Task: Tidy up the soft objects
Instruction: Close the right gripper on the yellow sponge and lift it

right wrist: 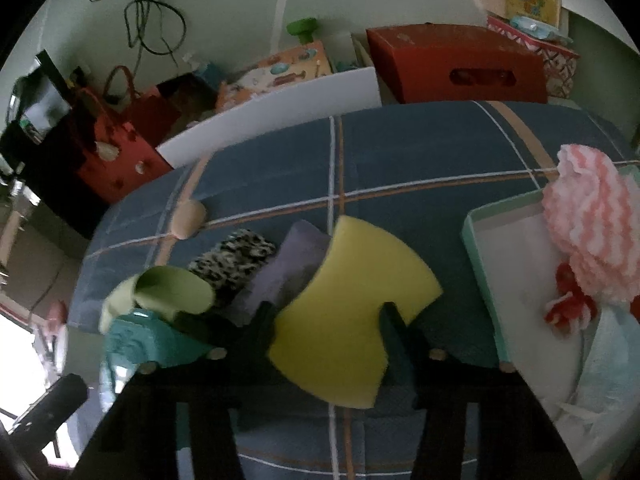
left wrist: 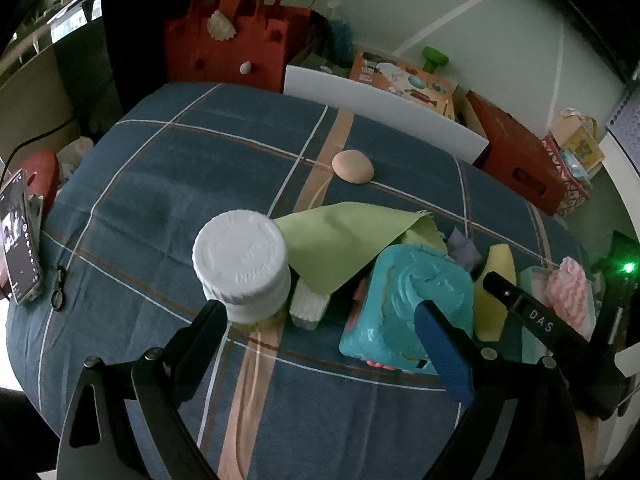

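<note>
My right gripper (right wrist: 328, 312) is shut on a yellow sponge (right wrist: 348, 312) and holds it above the blue plaid cloth (right wrist: 400, 152); the sponge also shows in the left wrist view (left wrist: 496, 280). To its right stands a mint tray (right wrist: 476, 240) holding a pink-white puff (right wrist: 596, 224), a red soft item (right wrist: 572, 304) and a pale blue cloth (right wrist: 612, 352). My left gripper (left wrist: 320, 316) is open and empty, between a white-capped jar (left wrist: 242, 260) and a teal container (left wrist: 412, 304). A green cloth (left wrist: 344, 240), a purple cloth (right wrist: 288, 268), a black-white speckled item (right wrist: 236, 260) and a beige round sponge (left wrist: 353, 166) lie on the cloth.
A white foam block (left wrist: 308, 306) lies by the jar. A phone (left wrist: 20, 240) leans at the left edge. A white board (left wrist: 384, 112), a red felt bag (left wrist: 236, 44), a red box (left wrist: 516, 160) and printed boxes stand behind the table.
</note>
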### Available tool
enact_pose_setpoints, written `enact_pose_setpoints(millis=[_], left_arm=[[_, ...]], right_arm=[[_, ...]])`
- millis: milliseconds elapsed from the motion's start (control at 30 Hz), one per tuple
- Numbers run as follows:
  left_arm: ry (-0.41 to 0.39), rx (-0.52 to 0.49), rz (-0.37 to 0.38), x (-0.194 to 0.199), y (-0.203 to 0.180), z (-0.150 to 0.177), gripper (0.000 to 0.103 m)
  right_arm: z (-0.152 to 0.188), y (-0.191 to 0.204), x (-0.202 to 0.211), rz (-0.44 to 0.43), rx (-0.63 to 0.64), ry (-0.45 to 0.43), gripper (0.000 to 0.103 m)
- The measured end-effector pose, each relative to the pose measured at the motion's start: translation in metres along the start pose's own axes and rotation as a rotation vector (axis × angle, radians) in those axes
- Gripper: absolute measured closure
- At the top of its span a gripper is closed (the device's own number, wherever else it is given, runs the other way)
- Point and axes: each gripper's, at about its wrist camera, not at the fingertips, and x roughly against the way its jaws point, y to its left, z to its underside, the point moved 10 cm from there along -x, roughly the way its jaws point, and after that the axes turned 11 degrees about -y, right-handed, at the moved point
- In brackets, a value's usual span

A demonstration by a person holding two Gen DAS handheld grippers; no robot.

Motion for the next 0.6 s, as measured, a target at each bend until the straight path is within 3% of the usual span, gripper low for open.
enact_pose_setpoints(millis=[333,400,467,533,600], left_arm=[[0.000,-0.010,-0.001,0.001,-0.002,0.000,0.008],[0.001,-0.009,-0.003,0.000,-0.002,0.000,0.008],[0.001,-0.009,-0.004,0.001,-0.002,0.000,0.008],[-0.001,-0.009,-0.003,0.001,-0.003,0.000,0.008],[-0.002,-0.009,-0.002,0.001,-0.003,0.000,0.008]], right_arm=[[0.001,0.004,0.004,-0.007,0.049,0.012,0.052],[0.002,0.002,0.004,-0.010,0.049,0.018,0.049],[0.003,-0.001,0.003,0.003,0.051,0.024,0.033],[0.003,-0.005,0.002,0.034,0.060,0.029,0.025],[0.006,-0.008,-0.001,0.042,0.066,0.042,0.025]])
